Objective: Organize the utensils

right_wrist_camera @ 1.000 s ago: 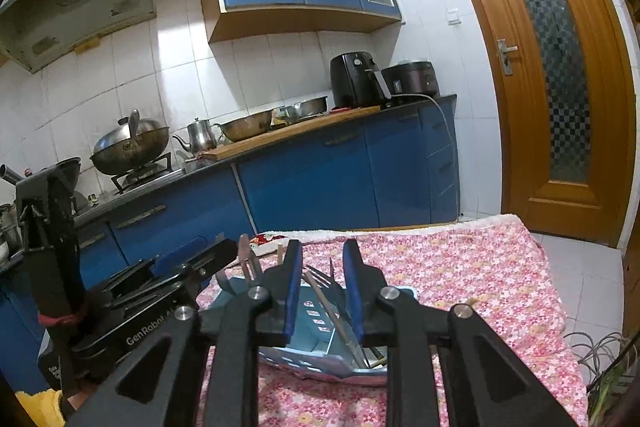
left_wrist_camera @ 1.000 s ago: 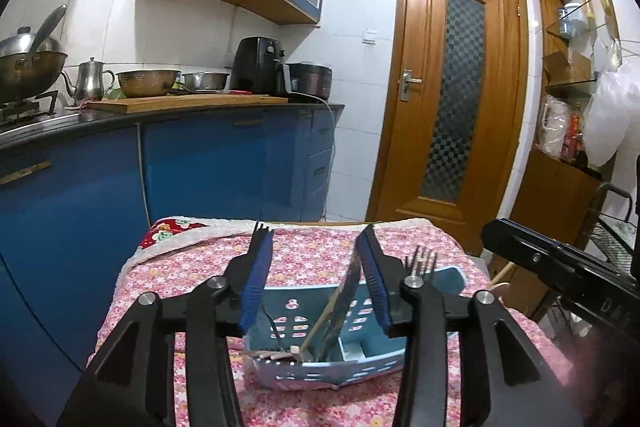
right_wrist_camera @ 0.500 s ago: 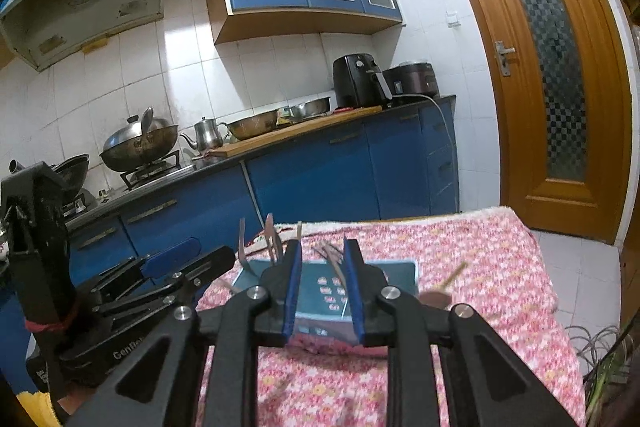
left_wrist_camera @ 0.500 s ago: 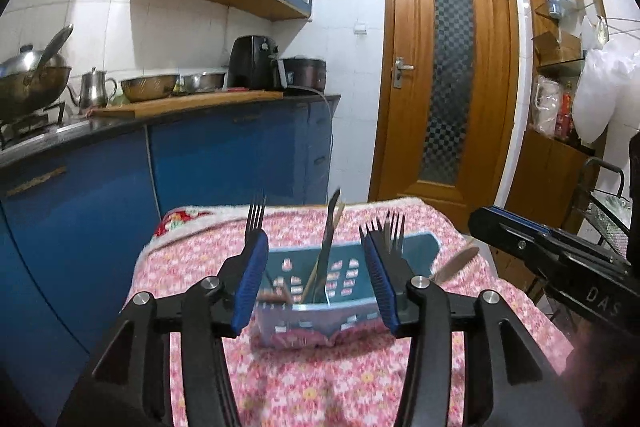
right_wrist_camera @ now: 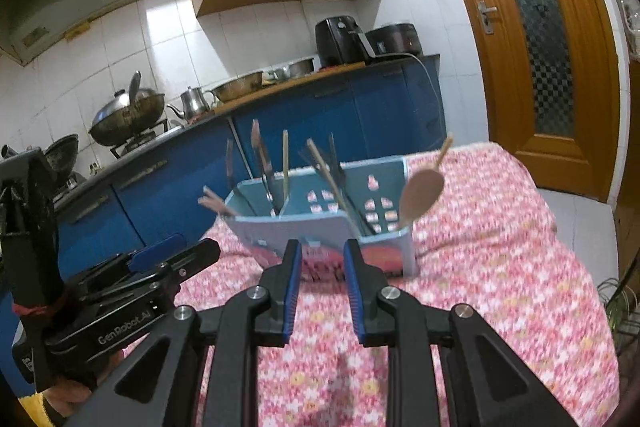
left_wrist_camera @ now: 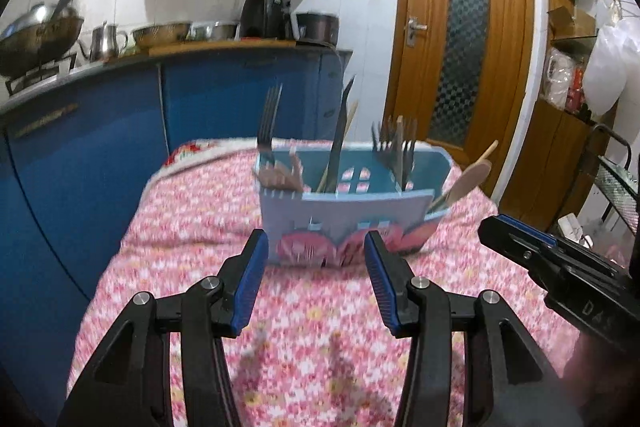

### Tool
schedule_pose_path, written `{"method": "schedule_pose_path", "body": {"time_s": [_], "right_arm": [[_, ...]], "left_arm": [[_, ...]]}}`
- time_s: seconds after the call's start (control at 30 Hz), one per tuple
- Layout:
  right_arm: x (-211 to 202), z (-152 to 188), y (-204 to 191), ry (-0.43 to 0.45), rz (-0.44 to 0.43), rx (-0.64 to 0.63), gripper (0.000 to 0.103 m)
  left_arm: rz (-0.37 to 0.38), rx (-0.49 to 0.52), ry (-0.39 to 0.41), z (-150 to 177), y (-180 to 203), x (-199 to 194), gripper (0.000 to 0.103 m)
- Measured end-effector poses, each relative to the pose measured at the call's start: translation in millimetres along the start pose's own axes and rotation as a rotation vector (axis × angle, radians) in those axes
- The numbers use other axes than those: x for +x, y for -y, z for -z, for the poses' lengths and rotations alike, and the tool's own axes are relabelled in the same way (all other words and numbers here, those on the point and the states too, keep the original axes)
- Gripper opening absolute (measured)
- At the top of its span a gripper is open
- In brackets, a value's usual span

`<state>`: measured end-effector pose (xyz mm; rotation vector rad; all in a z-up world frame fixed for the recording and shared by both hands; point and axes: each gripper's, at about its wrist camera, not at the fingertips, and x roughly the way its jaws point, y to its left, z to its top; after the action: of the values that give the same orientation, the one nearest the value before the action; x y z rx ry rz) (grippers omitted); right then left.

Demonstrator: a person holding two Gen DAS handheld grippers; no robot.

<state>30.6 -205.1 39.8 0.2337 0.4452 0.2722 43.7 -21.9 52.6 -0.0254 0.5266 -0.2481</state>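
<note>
A light blue utensil caddy (left_wrist_camera: 352,211) stands upright on the pink floral tablecloth (left_wrist_camera: 192,251), holding forks (left_wrist_camera: 269,123), a dark knife (left_wrist_camera: 340,143) and a wooden spoon (left_wrist_camera: 468,179). My left gripper (left_wrist_camera: 314,259) is open and empty, just in front of the caddy. In the right wrist view the caddy (right_wrist_camera: 320,227) shows with the wooden spoon (right_wrist_camera: 420,193) at its right end. My right gripper (right_wrist_camera: 318,263) is open a little and empty, close to the caddy's front wall. The left gripper's body (right_wrist_camera: 120,291) shows at lower left.
Blue kitchen cabinets (left_wrist_camera: 100,131) with a counter carrying a wok, kettle and bowls run along the left. A wooden door (left_wrist_camera: 464,39) stands behind the table. A shelf and wire rack (left_wrist_camera: 616,183) are at the right. The table's far and right edges drop to the floor.
Both grippers have pulled back and lower from the caddy. The caddy, earlier tilted and seen from above, now stands upright on the cloth in front of the fingers.
</note>
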Motion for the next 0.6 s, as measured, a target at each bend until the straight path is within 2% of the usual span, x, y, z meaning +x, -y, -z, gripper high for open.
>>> {"method": "schedule_pose_path", "body": {"time_s": [0.1, 0.17, 0.37, 0.43, 0.6], "right_arm": [[2, 9, -1, -0.021, 0.014, 0.003, 0.025], [3, 15, -1, -0.037, 0.027, 0.005, 0.03], [6, 27, -1, -0.065, 0.047, 0.013, 0.051], [6, 30, -2, -0.069, 0.058, 0.009, 0.058], [6, 33, -6, -0.069, 0.078, -0.008, 0.062]], "left_arm": [[-0.005, -0.022, -0.04, 10, -3, 6, 0.051], [-0.011, -0.029, -0.051, 14, -5, 8, 0.051], [-0.027, -0.028, -0.064, 20, -6, 10, 0.051], [-0.037, -0.027, -0.064, 20, -7, 10, 0.056], [-0.062, -0.024, -0.065, 23, -6, 10, 0.058]]}}
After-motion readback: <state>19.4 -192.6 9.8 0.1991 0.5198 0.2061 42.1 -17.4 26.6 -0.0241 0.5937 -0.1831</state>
